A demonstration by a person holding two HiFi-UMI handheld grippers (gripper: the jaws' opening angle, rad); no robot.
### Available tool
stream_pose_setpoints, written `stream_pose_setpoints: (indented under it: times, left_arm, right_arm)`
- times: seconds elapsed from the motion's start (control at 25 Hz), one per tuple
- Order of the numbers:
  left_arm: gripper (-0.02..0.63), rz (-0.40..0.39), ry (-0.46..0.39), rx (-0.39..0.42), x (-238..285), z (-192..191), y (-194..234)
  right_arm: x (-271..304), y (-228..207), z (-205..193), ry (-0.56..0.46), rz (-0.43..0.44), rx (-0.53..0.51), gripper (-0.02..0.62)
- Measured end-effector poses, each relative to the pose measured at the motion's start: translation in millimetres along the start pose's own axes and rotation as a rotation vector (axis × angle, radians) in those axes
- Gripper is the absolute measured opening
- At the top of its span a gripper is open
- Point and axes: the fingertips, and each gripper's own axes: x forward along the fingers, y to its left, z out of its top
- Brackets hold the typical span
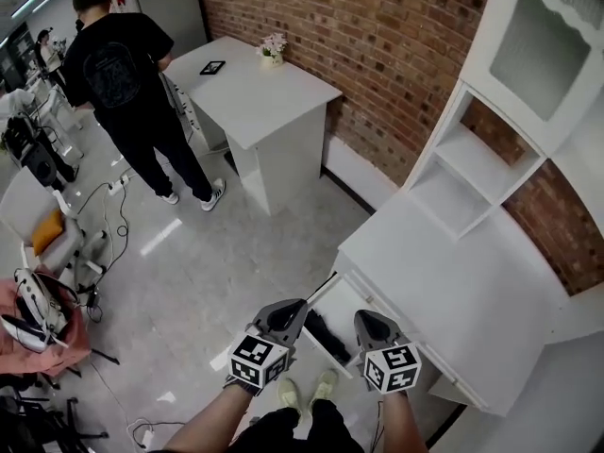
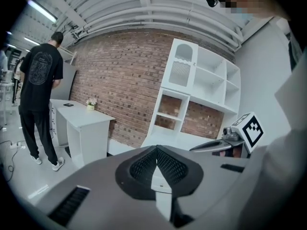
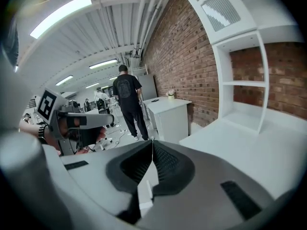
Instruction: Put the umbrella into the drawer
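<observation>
The dark, folded fabric umbrella (image 1: 326, 335) appears to lie inside the open white drawer (image 1: 347, 308), which is pulled out from under the smooth white desk top (image 1: 453, 281). It is small in the head view, so you cannot confirm that it lies fully below the rim. That is the main risk. If a soft fold or the stiff handle end rides up over the drawer's edge, pushing the drawer in could pinch the cloth or jam the front against the desk. Your left gripper (image 2: 156, 150) has its jaws together on nothing. Your right gripper (image 3: 152, 145) is pressed closed and empty as well, and both hover above the drawer. With closed tips you would push with hard grey plastic shells and not with the black cross-ribbed pads (image 2: 144, 164), and these could skid on the slick painted panel. A one-sided push may also skew the drawer in its runners. Your pale shoes (image 1: 311, 390) stand just below the drawer front on the glossy grey floor (image 1: 217, 272), so a knee could knock it. The rough red brick wall (image 1: 377, 45) and the boxy white shelf unit (image 1: 472, 177) sit well clear of all this.
</observation>
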Motion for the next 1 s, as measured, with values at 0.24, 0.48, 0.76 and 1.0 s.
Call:
stream_pose_setpoints:
  times: [0.24, 0.48, 0.76, 1.0]
  left_arm:
    - [0.006, 0.004, -0.032, 0.025, -15.5, 40.8, -12.2]
    - [0.006, 0.016, -0.051, 0.036, -26.6, 79.3, -27.4]
    - [0.006, 0.015, -0.126, 0.072, -46.2, 140.1, -52.5]
    - [0.006, 0.029, -0.176, 0.083, -62.5, 176.5, -63.6]
  right_arm:
    - [-31.7, 5.2, 53.0, -0.096, -0.022, -0.028, 0.006]
    - [-62.5, 3.8, 104.2, -0.183, -0.045, -0.049, 0.005]
    - [-107.6, 11.6, 167.4, -0.300, -0.072, -0.082, 0.005]
    - [-133.9, 16.6, 205.2, -0.363, -0.074, -0.118, 0.005]
